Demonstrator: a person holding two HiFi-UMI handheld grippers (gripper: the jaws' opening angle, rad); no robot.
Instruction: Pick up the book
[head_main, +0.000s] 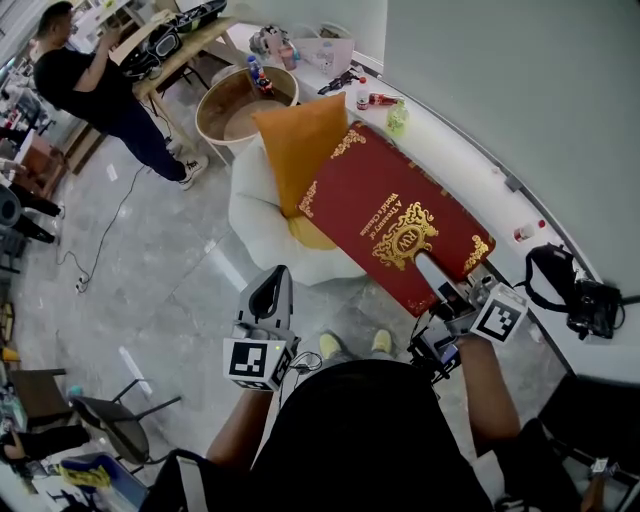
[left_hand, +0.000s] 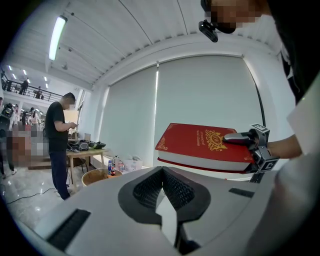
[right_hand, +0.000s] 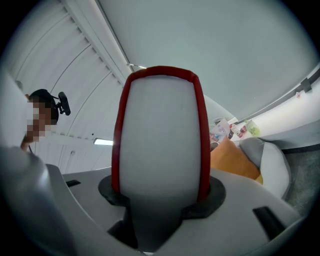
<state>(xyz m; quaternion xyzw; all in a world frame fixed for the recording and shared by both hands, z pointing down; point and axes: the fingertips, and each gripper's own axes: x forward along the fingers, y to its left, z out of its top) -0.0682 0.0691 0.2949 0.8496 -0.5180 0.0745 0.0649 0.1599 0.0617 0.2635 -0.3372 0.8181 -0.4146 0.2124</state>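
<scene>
A large red book (head_main: 385, 205) with gold ornament on its cover hangs in the air, roughly level, above a white seat. My right gripper (head_main: 440, 285) is shut on its near edge, one finger (head_main: 432, 270) lying on the cover. In the right gripper view the book's white page block and red covers (right_hand: 160, 135) fill the space between the jaws. The left gripper view shows the book (left_hand: 202, 145) held off to the right by the right gripper (left_hand: 241, 139). My left gripper (head_main: 268, 292) is lower left of the book, shut, holding nothing (left_hand: 161, 172).
An orange cushion (head_main: 300, 145) leans on a white round seat (head_main: 262, 225) under the book. Behind stand a round wooden tub (head_main: 235, 110), a desk and a person in black (head_main: 95, 90). Bottles sit on the white ledge (head_main: 440, 120); a black bag (head_main: 565, 285) lies right.
</scene>
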